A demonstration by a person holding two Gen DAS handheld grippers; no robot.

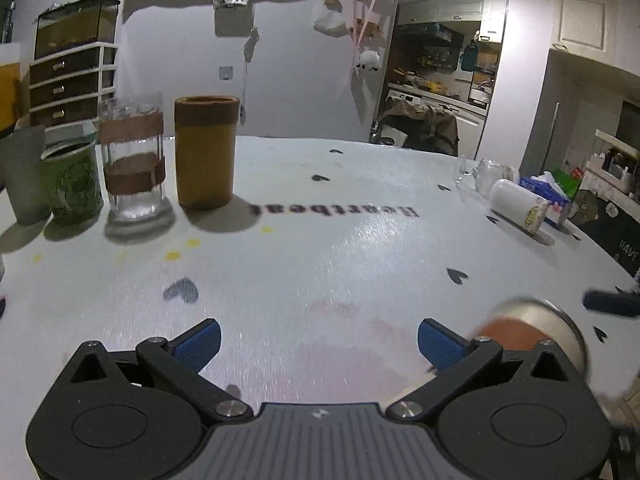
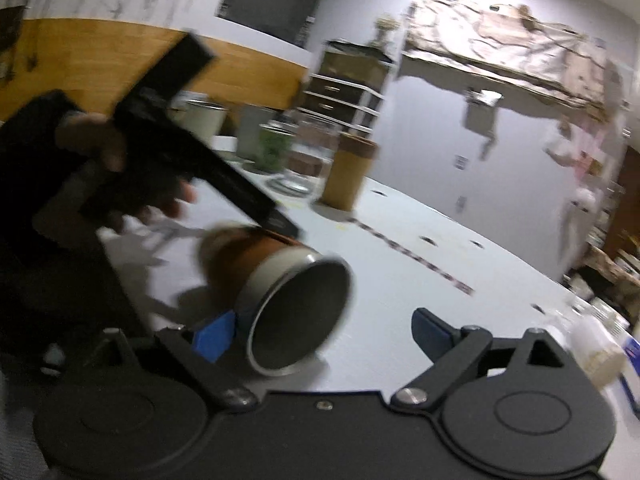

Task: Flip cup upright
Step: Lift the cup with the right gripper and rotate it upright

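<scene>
Approach is our step: the cup (image 2: 280, 300) lies on its side on the table (image 2: 400, 264), mouth toward our right gripper (image 2: 324, 336), jaws apart. Our left gripper (image 1: 318, 344) gapes empty. Next we likely close on the rim and tilt.

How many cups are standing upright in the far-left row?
4: grey cup at the left edge, green printed cup, banded glass, tan cup rightmost. More may hide beyond the left edge.
</scene>
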